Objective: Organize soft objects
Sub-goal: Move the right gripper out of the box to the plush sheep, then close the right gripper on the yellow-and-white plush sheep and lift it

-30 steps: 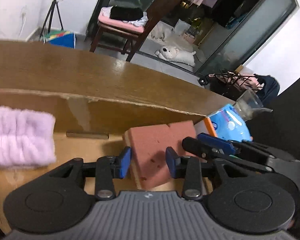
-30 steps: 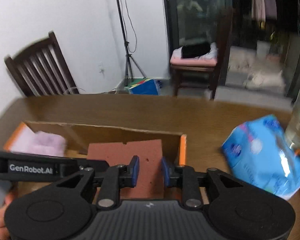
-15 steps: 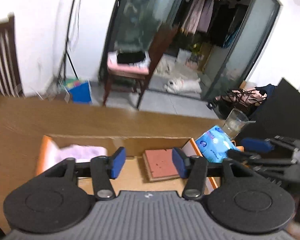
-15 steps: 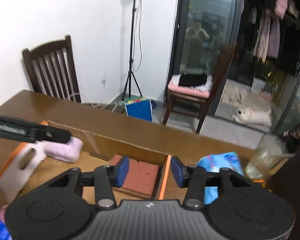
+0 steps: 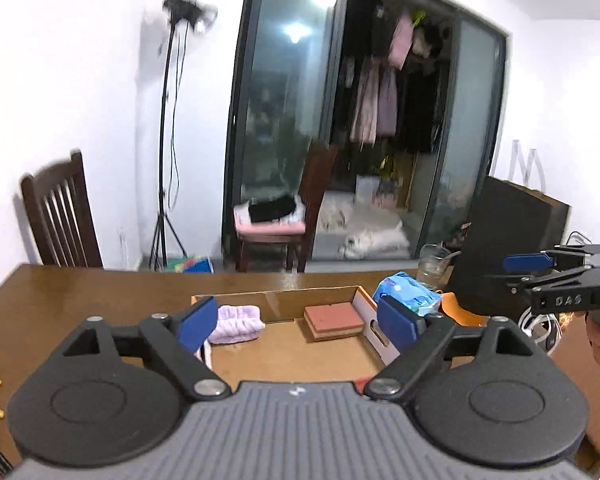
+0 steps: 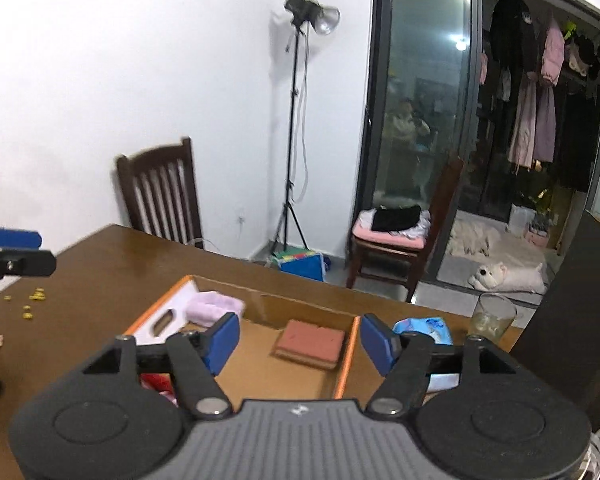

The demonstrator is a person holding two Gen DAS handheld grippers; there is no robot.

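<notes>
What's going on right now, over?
Both tongs, left and right, open, empty, jaws just widened. Brick-red sponge block lying in cardboard box. Nothing in the way.

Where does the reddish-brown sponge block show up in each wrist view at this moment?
Left wrist view: the sponge block lies in the cardboard box, right of centre, between the open fingers.
Right wrist view: the sponge block lies just below centre, against the box's orange-edged right wall.
Shared landmark: the blue tissue pack on the table, right of the box.
</notes>
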